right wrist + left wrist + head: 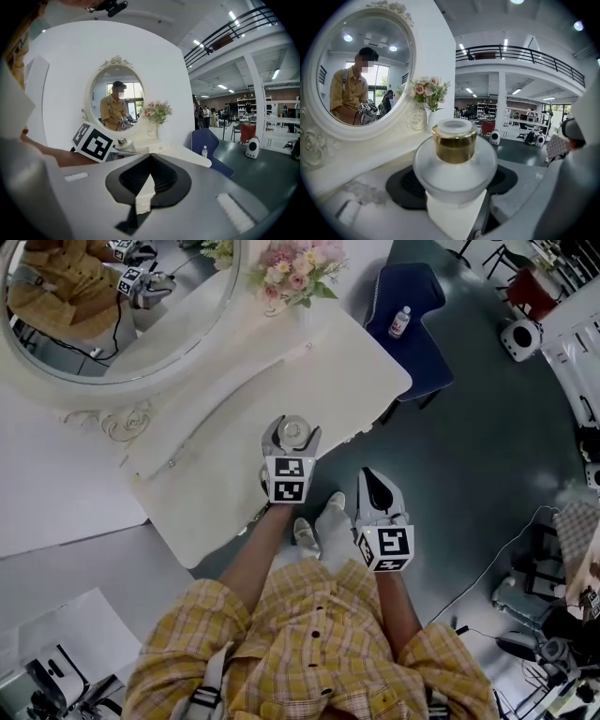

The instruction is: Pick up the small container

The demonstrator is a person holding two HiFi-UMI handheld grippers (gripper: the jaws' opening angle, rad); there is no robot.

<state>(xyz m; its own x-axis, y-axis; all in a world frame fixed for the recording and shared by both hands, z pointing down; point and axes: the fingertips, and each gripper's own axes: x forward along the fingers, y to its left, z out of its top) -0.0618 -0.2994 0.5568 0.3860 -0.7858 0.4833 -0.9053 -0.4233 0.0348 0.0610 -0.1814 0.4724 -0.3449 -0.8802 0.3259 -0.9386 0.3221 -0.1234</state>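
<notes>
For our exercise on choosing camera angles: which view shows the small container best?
The left gripper view: the small container fills the middle, frosted body and gold collar clear, clamped in the left gripper. The head view shows it small, from above; the right gripper view shows only a distant speck.

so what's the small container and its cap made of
Small container: frosted glass, or possibly plastic, judging by its milky, translucent, matte body. Cap: gold-toned metal or metallised plastic; its band is shiny with soft reflections, under a white top.
</notes>
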